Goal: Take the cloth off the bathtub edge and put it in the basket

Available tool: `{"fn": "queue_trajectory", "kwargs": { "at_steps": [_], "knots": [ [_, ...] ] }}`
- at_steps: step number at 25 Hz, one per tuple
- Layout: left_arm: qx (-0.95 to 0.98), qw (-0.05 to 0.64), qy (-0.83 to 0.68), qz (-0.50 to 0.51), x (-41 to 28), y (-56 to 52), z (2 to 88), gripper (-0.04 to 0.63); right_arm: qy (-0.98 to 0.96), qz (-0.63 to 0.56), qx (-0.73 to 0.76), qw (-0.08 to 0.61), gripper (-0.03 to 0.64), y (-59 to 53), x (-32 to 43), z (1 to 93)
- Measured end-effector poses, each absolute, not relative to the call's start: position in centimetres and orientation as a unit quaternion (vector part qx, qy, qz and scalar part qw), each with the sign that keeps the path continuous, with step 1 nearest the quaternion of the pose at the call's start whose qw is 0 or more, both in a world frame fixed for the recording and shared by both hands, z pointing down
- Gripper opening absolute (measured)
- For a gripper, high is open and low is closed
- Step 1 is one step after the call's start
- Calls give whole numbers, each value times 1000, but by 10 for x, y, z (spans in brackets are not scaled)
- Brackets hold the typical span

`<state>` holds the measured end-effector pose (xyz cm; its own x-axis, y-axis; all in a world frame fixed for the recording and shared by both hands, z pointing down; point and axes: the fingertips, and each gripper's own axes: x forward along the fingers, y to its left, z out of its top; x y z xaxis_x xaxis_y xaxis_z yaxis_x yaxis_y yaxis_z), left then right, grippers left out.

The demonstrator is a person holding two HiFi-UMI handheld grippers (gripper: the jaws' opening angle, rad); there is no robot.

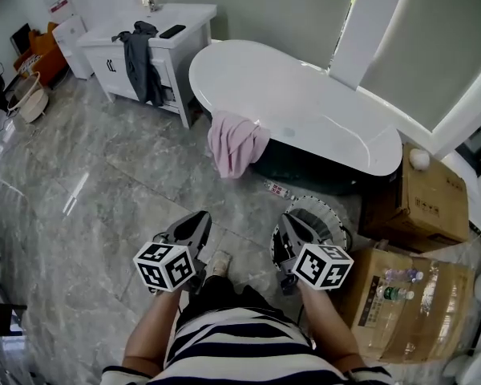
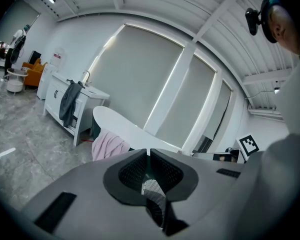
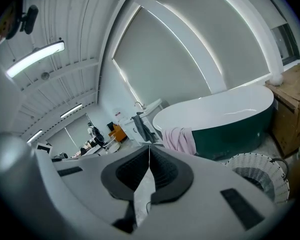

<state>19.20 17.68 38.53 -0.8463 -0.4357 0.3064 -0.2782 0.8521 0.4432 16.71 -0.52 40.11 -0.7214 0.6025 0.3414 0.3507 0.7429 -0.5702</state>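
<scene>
A pink cloth (image 1: pixel 236 142) hangs over the near rim of the white bathtub (image 1: pixel 305 103), which has a dark green outer wall. It also shows in the left gripper view as the pink cloth (image 2: pixel 110 145) and in the right gripper view as the pink cloth (image 3: pixel 181 139). A white wicker basket (image 1: pixel 325 213) stands on the floor before the tub, seen too as the basket (image 3: pixel 257 174). My left gripper (image 1: pixel 197 221) and right gripper (image 1: pixel 293 223) are both shut and empty, held side by side well short of the cloth. The right one hovers beside the basket.
Cardboard boxes (image 1: pixel 423 199) sit right of the tub and basket. A white vanity (image 1: pixel 148 42) with a grey garment (image 1: pixel 140 62) draped on it stands at the back left. A small label (image 1: pixel 279 189) lies on the marble floor. An orange chair (image 1: pixel 44 50) is far left.
</scene>
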Motion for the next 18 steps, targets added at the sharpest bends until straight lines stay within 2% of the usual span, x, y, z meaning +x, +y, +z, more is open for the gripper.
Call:
{"fn": "queue_trajectory", "kwargs": {
  "at_steps": [18],
  "knots": [
    [248,228,-921,-194,65,235,407,34,-894,240,-228,301,28,61,61,432]
  ]
}}
